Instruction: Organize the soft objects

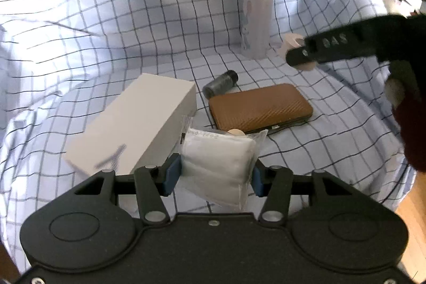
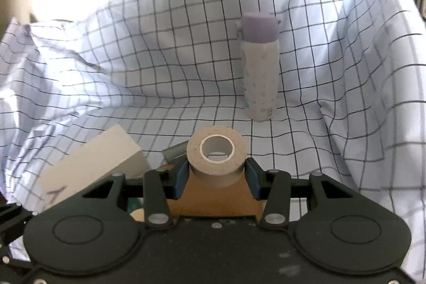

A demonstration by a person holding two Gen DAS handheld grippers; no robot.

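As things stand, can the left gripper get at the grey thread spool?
Probably not yet. The left gripper is shut on the white bagged pad, so its fingers are occupied. The grey thread spool lies ahead between the white box and brown case, uncovered.

Glossy clear plastic pouch (image 1: 217, 167), textured brown case (image 1: 259, 107), matt checked cloth (image 1: 159, 25).

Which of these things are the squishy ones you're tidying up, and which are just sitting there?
For the job:
- bag of white padding, held in left tongs
- tape roll, held in right tongs

Just lying about:
- white box
- brown case
- thread spool
- purple-capped bottle
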